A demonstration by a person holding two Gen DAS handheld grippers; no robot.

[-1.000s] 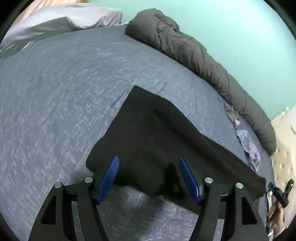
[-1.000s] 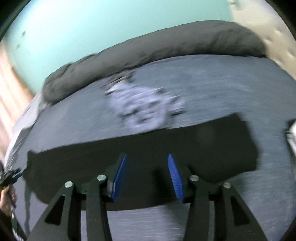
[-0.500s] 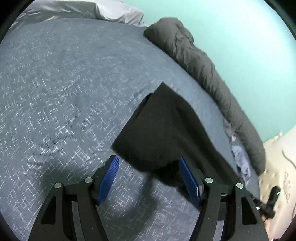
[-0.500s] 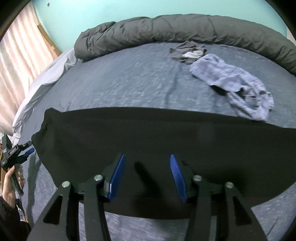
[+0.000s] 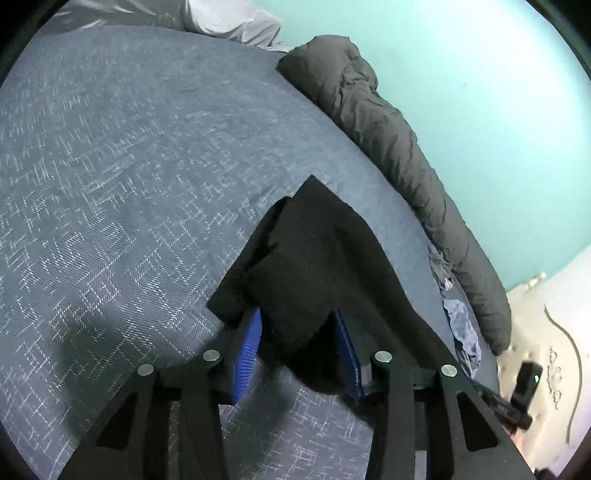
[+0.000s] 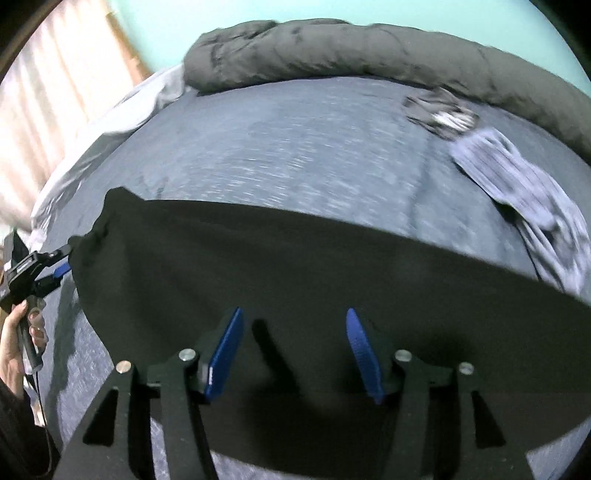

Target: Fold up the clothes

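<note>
A long black garment (image 6: 295,266) lies stretched across the blue-grey bed sheet (image 6: 295,155). In the left wrist view its folded end (image 5: 314,258) reaches in between my left gripper's (image 5: 297,317) blue pads. The jaws are closing around that corner, and gaps still show beside the cloth. From the right wrist view, the left gripper (image 6: 61,264) sits at the garment's left end, held by a hand (image 6: 16,339). My right gripper (image 6: 294,314) hovers over the garment's middle near its front edge. Its jaws are opening, and the cloth lies flat beneath them, not pinched.
A rolled dark grey duvet (image 6: 351,48) runs along the teal wall at the far side of the bed. A striped grey-blue garment (image 6: 535,192) and a small dark one (image 6: 439,110) lie at the far right. White bedding (image 5: 236,22) lies at one end and a pale padded headboard (image 5: 554,332) stands at the other.
My left gripper moved in onto the garment's end and its jaws narrowed around the cloth. My right gripper swept sideways along the garment toward its middle, and its jaws widened.
</note>
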